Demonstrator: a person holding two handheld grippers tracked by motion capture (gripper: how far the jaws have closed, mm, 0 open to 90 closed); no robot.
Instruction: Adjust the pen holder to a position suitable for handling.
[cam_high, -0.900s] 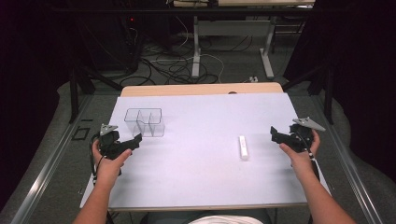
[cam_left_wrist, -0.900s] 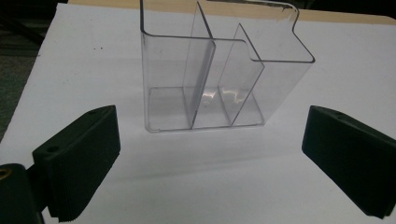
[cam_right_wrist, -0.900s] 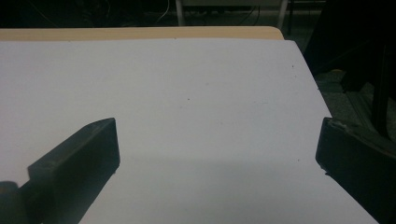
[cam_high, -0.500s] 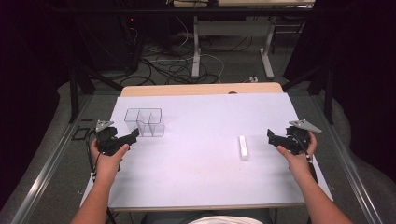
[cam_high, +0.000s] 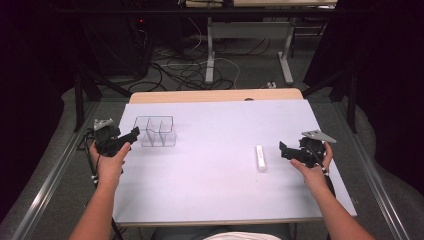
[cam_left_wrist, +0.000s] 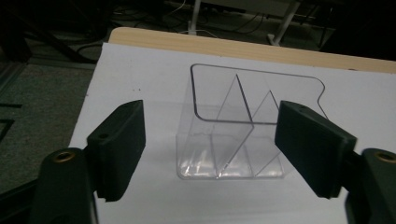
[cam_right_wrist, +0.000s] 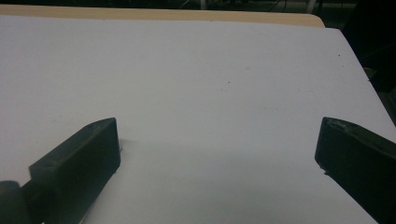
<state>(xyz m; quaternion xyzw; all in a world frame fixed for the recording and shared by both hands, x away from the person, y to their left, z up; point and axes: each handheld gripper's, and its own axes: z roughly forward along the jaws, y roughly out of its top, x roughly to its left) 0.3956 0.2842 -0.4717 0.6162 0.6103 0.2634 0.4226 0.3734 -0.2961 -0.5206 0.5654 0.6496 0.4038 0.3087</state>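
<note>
High view is showing me lining my open left hand-held gripper (cam_high: 134, 134) beside the clear organizer (cam_high: 156, 131) while my open right hand-held gripper (cam_high: 283, 149) is approaching the white bar (cam_high: 260, 158) lying mid-bench (cam_high: 215, 125).

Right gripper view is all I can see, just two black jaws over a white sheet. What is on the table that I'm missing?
Observer: A small white rectangular bar lies on the white sheet, just off the tips of the right gripper in the high view.
Operator: Is anything near the other hand?
Observer: Yes, a clear plastic divided box stands right in front of the left gripper, seen between its open jaws in the left gripper view.
Operator: Is the left gripper touching that box?
Observer: No, the jaws stand on either side of it and apart from its walls; the clear plastic divided box holds nothing.
</note>
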